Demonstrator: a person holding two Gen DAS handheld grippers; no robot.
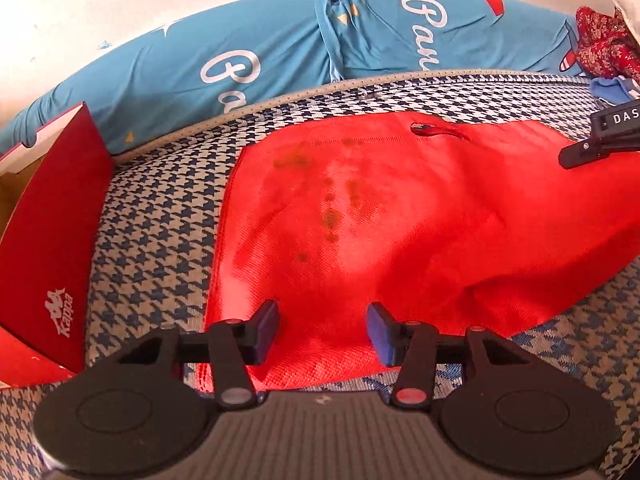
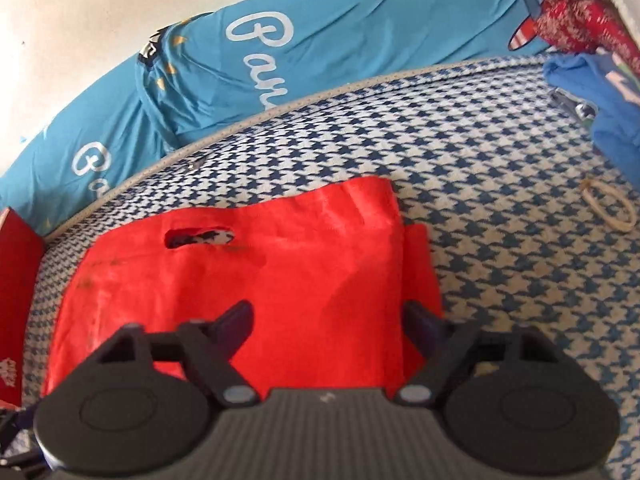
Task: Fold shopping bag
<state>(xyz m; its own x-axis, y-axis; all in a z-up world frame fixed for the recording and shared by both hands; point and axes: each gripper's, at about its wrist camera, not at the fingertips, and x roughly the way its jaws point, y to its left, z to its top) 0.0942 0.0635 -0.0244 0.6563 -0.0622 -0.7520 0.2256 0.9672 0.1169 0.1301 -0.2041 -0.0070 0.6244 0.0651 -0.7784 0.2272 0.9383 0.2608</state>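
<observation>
- Left gripper (image 1: pixel 322 330): nearest the left wrist camera, its jaws stand apart over the near edge of the red shopping bag (image 1: pixel 400 208). The cloth shows between the blue pads (image 1: pixel 382 334), and neither pad presses on it.
- Right gripper (image 2: pixel 330 326): its jaws stand apart over the near part of the bag (image 2: pixel 240 280), straddling a folded-over strip along the bag's right side. No pad visibly pinches the cloth.
- The bag lies spread on the mattress (image 2: pixel 500 280), which has a blue and white houndstooth cover. It is creased rather than flat, with its cut-out handle slot (image 2: pixel 198 237) towards the far edge and some dark stains (image 1: pixel 328 216) near the middle.
- A red Kappa box (image 1: pixel 52 240) stands at the left edge of the mattress, beside the bag and apart from it.
- A rubber band (image 2: pixel 608 206) lies on the mattress well to the right of the bag.
- Blue cloth (image 2: pixel 612 104) and a small metal item, too blurred to name, sit at the far right corner.
- Blue bedding with white lettering (image 2: pixel 248 68) runs along the far edge of the mattress, against the wall, with a red patterned cloth (image 2: pixel 576 12) at its right end.
</observation>
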